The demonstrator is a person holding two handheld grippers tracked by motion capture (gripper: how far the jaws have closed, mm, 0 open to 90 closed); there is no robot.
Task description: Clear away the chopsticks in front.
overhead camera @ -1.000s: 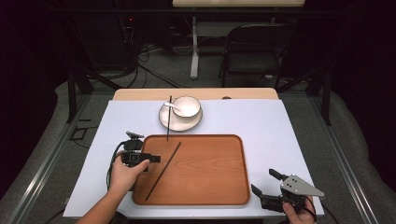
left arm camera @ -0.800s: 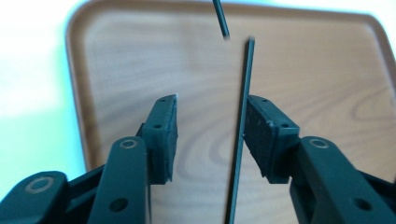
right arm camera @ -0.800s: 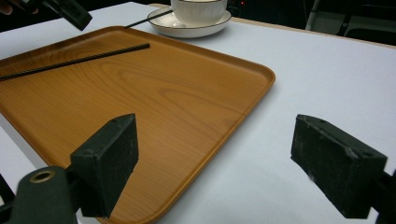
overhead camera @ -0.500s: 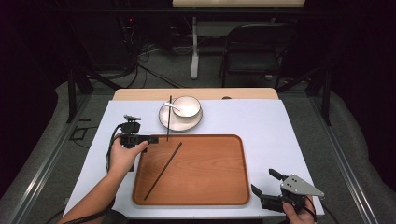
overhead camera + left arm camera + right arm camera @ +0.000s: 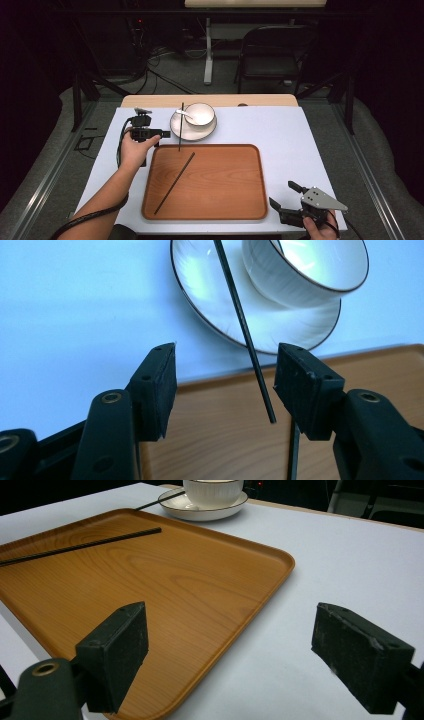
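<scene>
Chopstick (image 5: 180, 127) number one rests across the saucer (image 5: 186, 131) rim beside the bowl (image 5: 200, 114), its tip passing between the spread jaws of the left gripper (image 5: 225, 385) without touching either. A second chopstick (image 5: 174, 183) lies diagonally on the wooden tray (image 5: 225, 200). The right gripper (image 5: 291, 200), also spread wide, hovers over the tabletop (image 5: 290, 140) off the tray's near right corner.

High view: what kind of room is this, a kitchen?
Probably not a kitchen; more likely a lab or recording studio. Black drapes, cables on the floor and a metal frame surround a table set with a wooden tray.
</scene>
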